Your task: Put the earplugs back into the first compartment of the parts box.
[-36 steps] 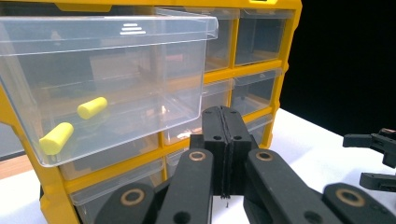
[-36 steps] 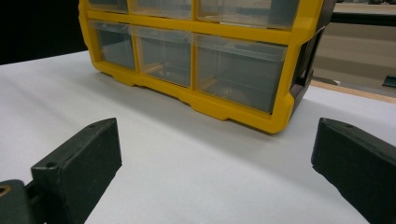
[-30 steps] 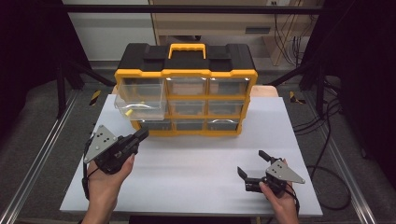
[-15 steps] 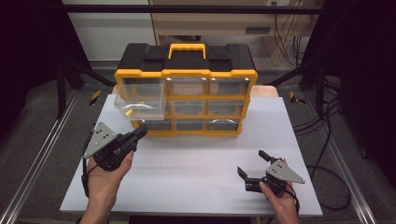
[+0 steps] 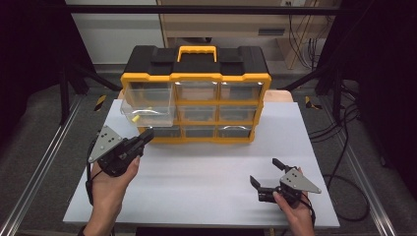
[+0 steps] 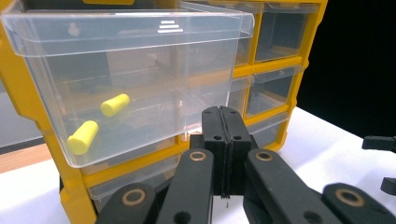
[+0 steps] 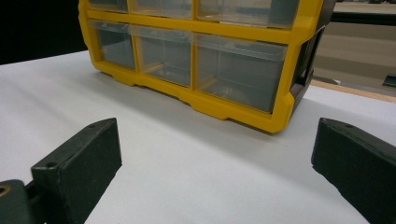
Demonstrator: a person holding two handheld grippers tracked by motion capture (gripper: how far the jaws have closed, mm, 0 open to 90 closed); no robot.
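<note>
A yellow and black drawer cabinet (image 5: 196,64) stands at the back of the white table (image 5: 206,162). Its left clear drawer (image 5: 147,105) is pulled out and holds two small yellow cylinders (image 5: 135,118). My left gripper (image 5: 147,133) is shut with nothing in it, its tips just below and in front of that drawer. In the left gripper view the shut jaws of my left gripper (image 6: 223,116) point at the drawer (image 6: 140,70), with the cylinders (image 6: 114,104) inside it. My right gripper (image 5: 265,172) rests open at the front right of the table, its open jaws (image 7: 215,154) facing the cabinet (image 7: 280,70) from a distance.
The other clear drawers are pushed in. Bare white table lies between the two grippers and in front of the cabinet. Metal rails (image 5: 39,172) run along both sides of the table, and cables (image 5: 339,137) lie on the floor at the right.
</note>
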